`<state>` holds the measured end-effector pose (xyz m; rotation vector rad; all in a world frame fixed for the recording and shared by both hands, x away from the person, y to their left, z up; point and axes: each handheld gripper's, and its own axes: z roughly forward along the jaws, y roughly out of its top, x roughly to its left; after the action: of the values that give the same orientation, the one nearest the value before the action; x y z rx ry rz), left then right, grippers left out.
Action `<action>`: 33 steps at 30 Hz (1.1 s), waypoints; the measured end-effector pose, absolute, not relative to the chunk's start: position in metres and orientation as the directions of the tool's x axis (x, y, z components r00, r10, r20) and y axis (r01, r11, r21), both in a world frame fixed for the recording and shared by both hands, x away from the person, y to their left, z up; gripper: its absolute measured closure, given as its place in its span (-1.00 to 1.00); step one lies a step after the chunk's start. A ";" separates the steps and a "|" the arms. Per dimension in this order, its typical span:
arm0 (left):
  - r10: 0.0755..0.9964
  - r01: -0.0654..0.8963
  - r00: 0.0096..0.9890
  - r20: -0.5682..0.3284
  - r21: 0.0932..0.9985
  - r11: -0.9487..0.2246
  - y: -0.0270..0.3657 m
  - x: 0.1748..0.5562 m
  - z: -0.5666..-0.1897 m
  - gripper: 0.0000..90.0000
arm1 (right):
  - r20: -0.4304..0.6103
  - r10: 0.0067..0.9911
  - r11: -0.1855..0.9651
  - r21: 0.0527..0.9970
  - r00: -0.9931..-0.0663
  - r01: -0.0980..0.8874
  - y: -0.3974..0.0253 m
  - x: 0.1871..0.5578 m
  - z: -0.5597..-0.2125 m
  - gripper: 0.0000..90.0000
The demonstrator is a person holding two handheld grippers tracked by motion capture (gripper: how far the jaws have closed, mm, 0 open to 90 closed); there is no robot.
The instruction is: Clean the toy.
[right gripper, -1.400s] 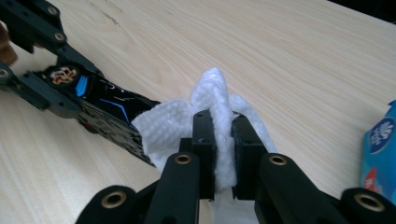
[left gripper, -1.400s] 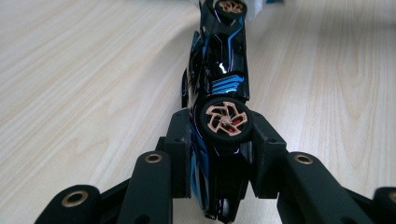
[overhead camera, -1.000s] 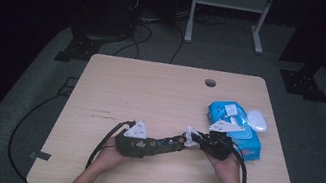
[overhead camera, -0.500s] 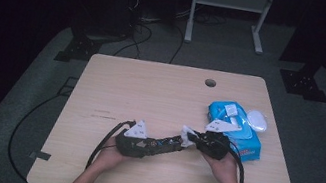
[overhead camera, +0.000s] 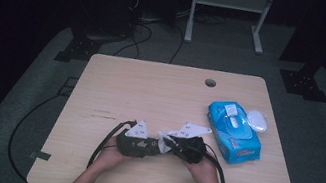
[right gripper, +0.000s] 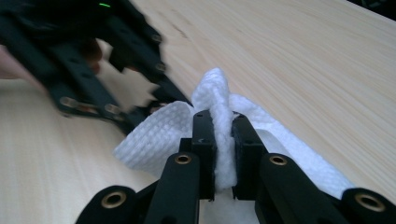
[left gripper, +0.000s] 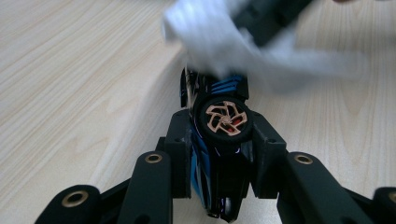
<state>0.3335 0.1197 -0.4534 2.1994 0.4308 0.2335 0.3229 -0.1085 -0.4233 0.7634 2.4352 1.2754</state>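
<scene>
- The left tool [left gripper: 223, 154] was clenched on a toy car [left gripper: 219, 140].
- The right tool [right gripper: 223, 154] pinched a white wipe [right gripper: 219, 116].
- Hard wiping could have twisted the car loose onto the bench [overhead camera: 151, 89].

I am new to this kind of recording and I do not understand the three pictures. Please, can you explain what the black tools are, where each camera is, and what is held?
No robot arm is here: a person sits at a wooden table and holds black two-jaw tongs in each hand.

The high view looks down from above the person's side. There you see the left tongs and the right tongs meeting near the front edge. Further right lies a blue pack of wipes with a white oval lid beside it.

The other two pictures come from small cameras riding on the tongs, looking along their jaws.

The left tongs are shut on a toy car, black and blue with a copper-coloured wheel. The right tongs are shut on a white wipe. The wipe is at the car, apparently to clean it.
</scene>
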 end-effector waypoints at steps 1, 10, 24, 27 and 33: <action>0.385 0.224 0.923 0.017 0.790 -0.571 0.120 0.334 -0.453 0.46 | -0.009 0.575 0.468 0.824 -0.818 0.320 -0.108 0.323 -0.423 0.81; 0.373 0.212 0.927 0.030 0.780 -0.588 0.123 0.332 -0.452 0.47 | -0.006 0.651 0.445 0.814 -0.759 0.375 -0.139 0.329 -0.423 0.82; 0.383 0.219 0.923 0.028 0.780 -0.586 0.131 0.334 -0.451 0.46 | -0.102 0.607 0.505 0.815 -0.788 0.284 -0.117 0.321 -0.423 0.81; 0.383 0.213 0.923 0.039 0.777 -0.592 0.136 0.334 -0.449 0.46 | -0.085 0.659 0.472 0.820 -0.747 0.323 -0.141 0.325 -0.424 0.81; 0.383 0.215 0.923 0.044 0.766 -0.606 0.141 0.335 -0.448 0.46 | -0.027 0.665 0.439 0.822 -0.746 0.362 -0.145 0.329 -0.429 0.81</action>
<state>0.3354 0.1413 -0.4483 2.2406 0.4225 0.2569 0.3294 -0.1453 -0.4288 0.8758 2.3490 1.2164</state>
